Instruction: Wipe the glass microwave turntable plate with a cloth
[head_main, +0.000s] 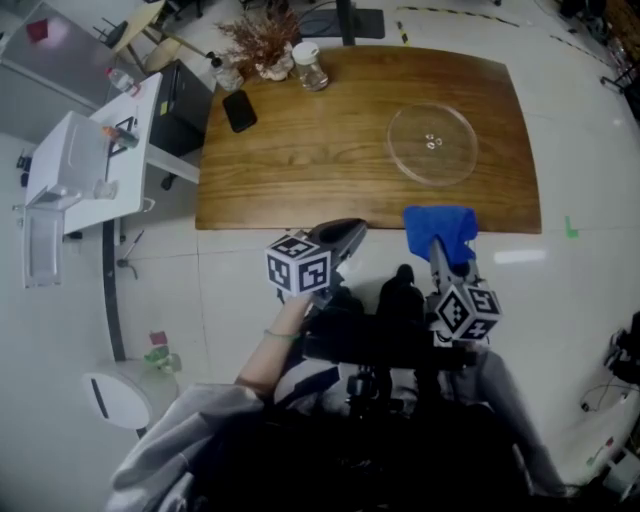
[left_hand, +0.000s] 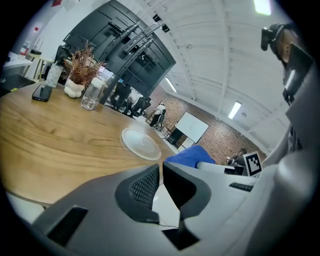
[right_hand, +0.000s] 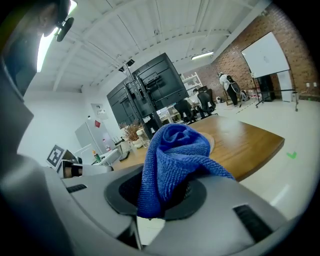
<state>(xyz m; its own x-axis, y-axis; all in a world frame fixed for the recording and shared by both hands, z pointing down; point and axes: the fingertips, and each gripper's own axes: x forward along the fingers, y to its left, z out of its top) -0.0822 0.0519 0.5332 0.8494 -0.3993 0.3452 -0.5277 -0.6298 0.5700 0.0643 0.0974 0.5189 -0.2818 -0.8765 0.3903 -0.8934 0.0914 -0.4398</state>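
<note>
The clear glass turntable plate (head_main: 432, 143) lies flat on the right part of the wooden table (head_main: 300, 170); the left gripper view shows this plate (left_hand: 141, 143) too. My right gripper (head_main: 440, 243) is shut on a blue cloth (head_main: 440, 231), held just off the table's near edge, short of the plate. The cloth (right_hand: 172, 160) bulges out between the right jaws. My left gripper (head_main: 352, 232) hovers at the near edge, left of the cloth, shut with nothing in it; its jaws stand almost together (left_hand: 161, 175).
At the table's far left stand a glass jar (head_main: 309, 66), a dried plant in a pot (head_main: 262, 42) and a black phone (head_main: 239, 110). A white side desk (head_main: 90, 155) stands left of the table. A white bin (head_main: 120, 395) sits on the floor near me.
</note>
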